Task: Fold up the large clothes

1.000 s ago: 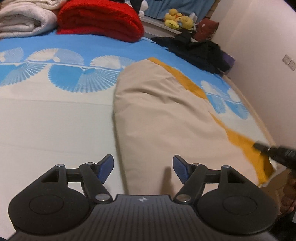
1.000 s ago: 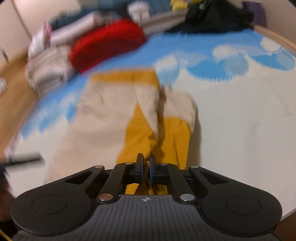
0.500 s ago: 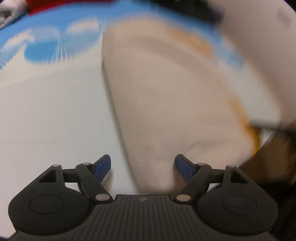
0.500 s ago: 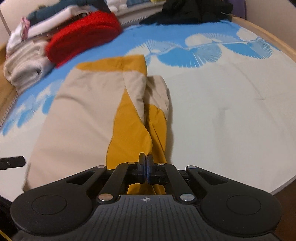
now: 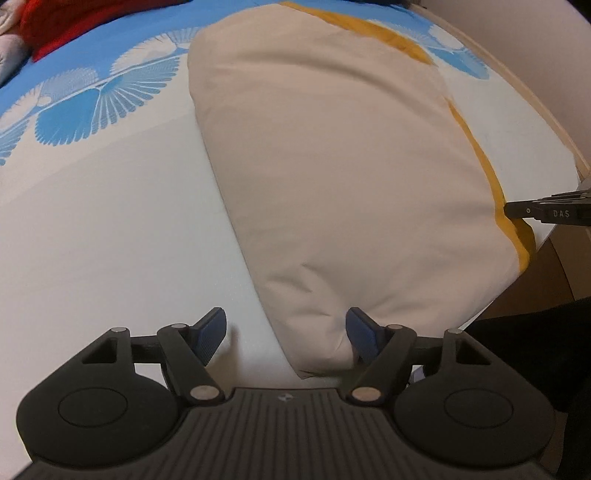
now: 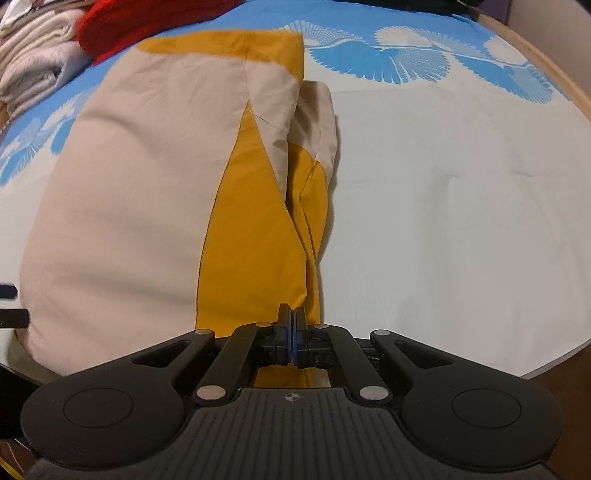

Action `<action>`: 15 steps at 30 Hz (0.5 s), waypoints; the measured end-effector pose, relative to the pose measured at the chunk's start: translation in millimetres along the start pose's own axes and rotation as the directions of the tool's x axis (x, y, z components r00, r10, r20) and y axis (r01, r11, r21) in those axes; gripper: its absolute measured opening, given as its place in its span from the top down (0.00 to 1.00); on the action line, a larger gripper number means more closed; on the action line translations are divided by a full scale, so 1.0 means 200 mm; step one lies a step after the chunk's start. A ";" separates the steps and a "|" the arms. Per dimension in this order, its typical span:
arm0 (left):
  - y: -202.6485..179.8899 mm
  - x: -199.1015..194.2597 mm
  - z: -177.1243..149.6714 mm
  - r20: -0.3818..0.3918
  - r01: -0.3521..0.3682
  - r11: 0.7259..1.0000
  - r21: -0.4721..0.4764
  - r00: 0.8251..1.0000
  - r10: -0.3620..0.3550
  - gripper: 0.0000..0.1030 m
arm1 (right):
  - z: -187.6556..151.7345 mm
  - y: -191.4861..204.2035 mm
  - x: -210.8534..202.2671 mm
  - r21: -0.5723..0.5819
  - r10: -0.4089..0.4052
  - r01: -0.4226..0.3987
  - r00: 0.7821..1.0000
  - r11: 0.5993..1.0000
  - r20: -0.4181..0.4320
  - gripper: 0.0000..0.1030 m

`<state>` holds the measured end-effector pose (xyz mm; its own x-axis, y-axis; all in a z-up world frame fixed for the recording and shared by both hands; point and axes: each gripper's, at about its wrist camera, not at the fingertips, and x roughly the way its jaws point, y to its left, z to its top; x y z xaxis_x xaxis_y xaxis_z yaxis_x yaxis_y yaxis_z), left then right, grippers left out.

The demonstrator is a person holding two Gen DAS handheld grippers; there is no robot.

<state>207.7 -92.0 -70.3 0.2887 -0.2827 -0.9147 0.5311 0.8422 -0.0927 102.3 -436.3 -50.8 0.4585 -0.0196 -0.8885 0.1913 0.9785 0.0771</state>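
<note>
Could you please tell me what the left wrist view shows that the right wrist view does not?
Only the left wrist view shows the open left gripper around the garment's beige corner. Only the right wrist view shows the right gripper shut on the yellow panel, plus the folded towels. Both show the garment, the bedsheet and the red blanket.

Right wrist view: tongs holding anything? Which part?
Right tongs are shut on the beige-and-yellow garment, pinching its yellow near edge. Left tongs are open around the beige corner, not gripping.
</note>
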 end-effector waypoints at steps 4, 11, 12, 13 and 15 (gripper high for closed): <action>0.02 -0.06 -0.01 0.050 0.022 0.999 -0.038 0.999 -0.020 0.25 | 0.03 -0.01 -0.08 0.038 0.004 -0.008 0.996 0.999 0.086 0.98; 0.08 -0.14 0.04 0.170 0.070 0.984 -0.165 0.985 -0.042 0.25 | 0.19 -0.12 -0.25 0.162 0.089 -0.165 0.914 0.973 0.395 0.74; 0.08 -0.14 0.04 0.169 0.055 0.982 -0.180 0.985 -0.024 0.25 | 0.22 -0.12 -0.23 0.173 0.104 -0.188 0.908 0.967 0.407 0.70; 0.09 -0.13 0.06 0.166 0.044 0.980 -0.194 0.986 -0.011 0.25 | 0.26 -0.12 -0.21 0.177 0.114 -0.202 0.905 0.963 0.410 0.67; 0.09 -0.13 0.07 0.160 0.025 0.976 -0.217 0.987 0.010 0.25 | 0.34 -0.11 -0.15 0.176 0.113 -0.199 0.907 0.964 0.407 0.65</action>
<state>221.9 -75.6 -43.4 0.4181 -0.3440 -0.8407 0.3530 0.9143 -0.1986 143.2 -471.3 4.1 0.7901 0.0091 -0.6129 0.2462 0.9109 0.3310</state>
